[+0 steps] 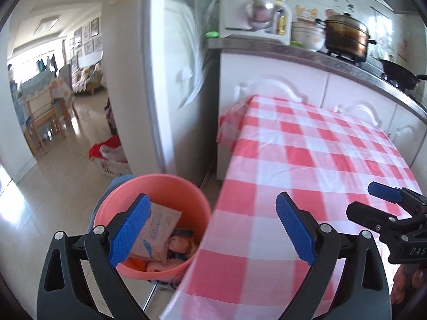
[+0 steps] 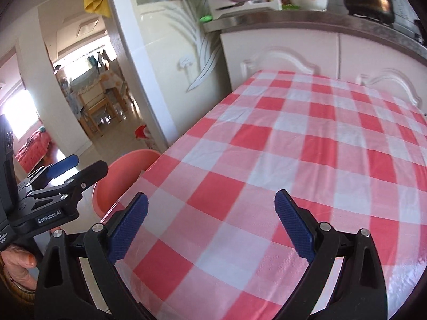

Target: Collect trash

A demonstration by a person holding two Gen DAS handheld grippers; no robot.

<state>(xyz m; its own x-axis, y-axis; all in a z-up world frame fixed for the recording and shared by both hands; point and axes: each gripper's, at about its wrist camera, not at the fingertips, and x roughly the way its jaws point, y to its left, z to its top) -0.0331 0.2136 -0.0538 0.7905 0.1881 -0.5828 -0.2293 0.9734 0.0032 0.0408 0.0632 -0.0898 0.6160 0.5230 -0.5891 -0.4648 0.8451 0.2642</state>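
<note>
We hold both claws spread and empty — left claw (image 1: 210, 229) over the bin (image 1: 170, 184) beside the desk (image 1: 307, 160), trash (image 1: 154, 234) inside it, right claw (image 2: 210, 224) above the checked cloth (image 2: 293, 146)

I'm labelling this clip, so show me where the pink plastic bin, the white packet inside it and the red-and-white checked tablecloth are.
Pink plastic bin (image 1: 170, 184): left wrist view, far inner wall.
White packet (image 1: 157, 229): left wrist view, middle of its printed face.
Red-and-white checked tablecloth (image 2: 293, 144): right wrist view, bare middle of the tabletop.
</note>
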